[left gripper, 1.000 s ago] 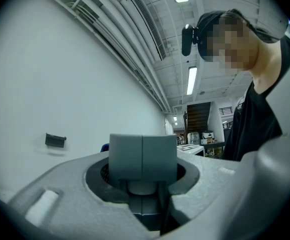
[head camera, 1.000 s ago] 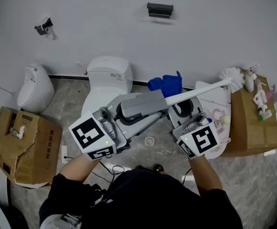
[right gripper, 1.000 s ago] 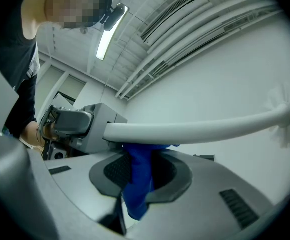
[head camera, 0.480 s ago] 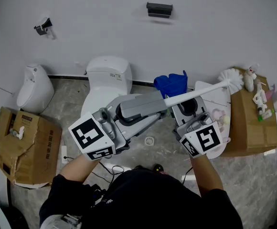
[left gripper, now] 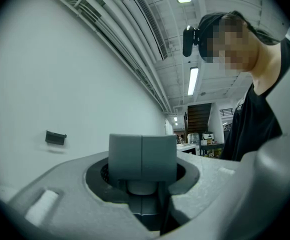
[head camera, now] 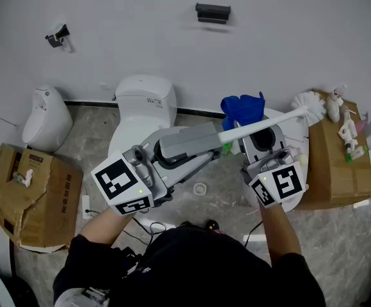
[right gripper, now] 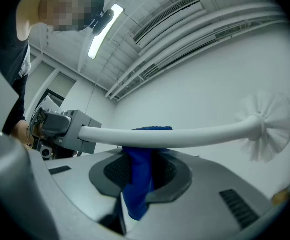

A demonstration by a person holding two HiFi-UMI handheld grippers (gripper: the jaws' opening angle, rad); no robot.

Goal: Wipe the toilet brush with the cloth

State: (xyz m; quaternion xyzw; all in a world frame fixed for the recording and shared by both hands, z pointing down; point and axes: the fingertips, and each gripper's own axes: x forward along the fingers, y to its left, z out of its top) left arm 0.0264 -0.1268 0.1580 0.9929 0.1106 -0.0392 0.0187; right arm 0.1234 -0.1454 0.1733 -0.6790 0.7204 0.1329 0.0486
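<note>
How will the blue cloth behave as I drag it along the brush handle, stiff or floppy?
Probably floppy: the blue cloth crumples in the right tool and drapes over the brush handle. Likely light, so it may slip off that smooth handle unless pinched.

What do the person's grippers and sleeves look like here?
The left gripper and right gripper are grey plastic, each carrying a white cube with black square markers and a small green light. The person wears a black short-sleeved shirt.
</note>
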